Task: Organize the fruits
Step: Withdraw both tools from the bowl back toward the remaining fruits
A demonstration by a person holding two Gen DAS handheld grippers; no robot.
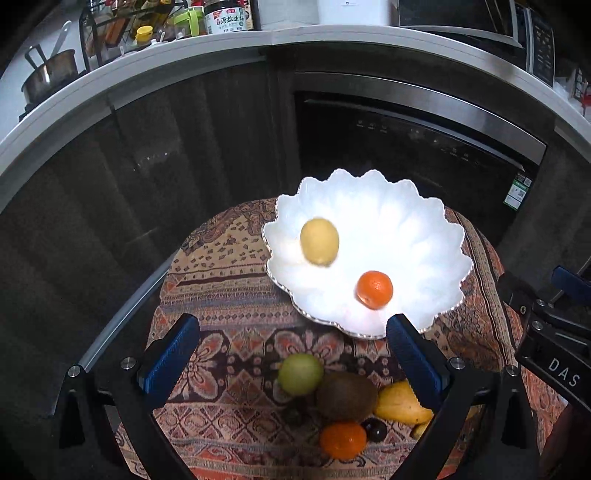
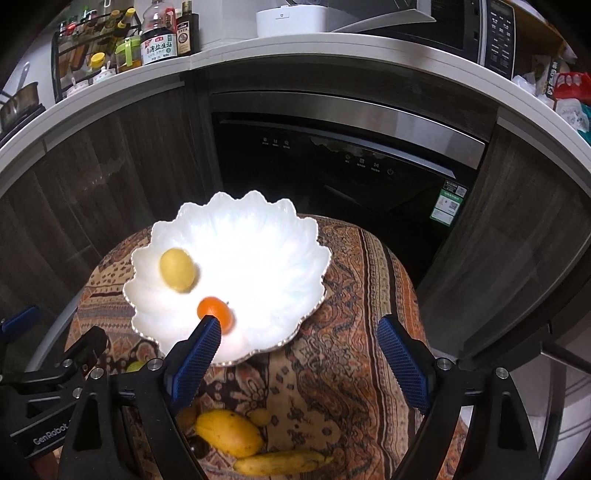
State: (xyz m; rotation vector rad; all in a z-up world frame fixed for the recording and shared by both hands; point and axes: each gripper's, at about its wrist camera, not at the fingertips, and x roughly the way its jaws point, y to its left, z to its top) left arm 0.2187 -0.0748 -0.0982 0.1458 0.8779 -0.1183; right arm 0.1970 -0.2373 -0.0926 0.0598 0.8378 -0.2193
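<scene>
A white scalloped bowl (image 1: 413, 229) (image 2: 266, 258) sits on a small table with a patterned cloth (image 1: 229, 280). In it lie a yellow lemon (image 1: 319, 241) (image 2: 177, 269) and an orange (image 1: 374, 289) (image 2: 218, 312). My left gripper (image 1: 291, 328) is open and empty, above loose fruit: a green apple (image 1: 300, 373), a kiwi (image 1: 345, 395), a yellow mango (image 1: 400, 404), an orange (image 1: 342, 440) and a dark plum (image 1: 375, 430). My right gripper (image 2: 295, 325) is open and empty, near the bowl's front rim. Below it lie the mango (image 2: 227, 432) and a banana (image 2: 282, 461).
Dark cabinets and a built-in black appliance (image 1: 424, 144) stand behind the table. The counter above holds bottles and jars (image 2: 159, 40), a pot (image 1: 48, 75) and a microwave (image 2: 480, 29). The right gripper's body shows at the right edge in the left wrist view (image 1: 554, 350).
</scene>
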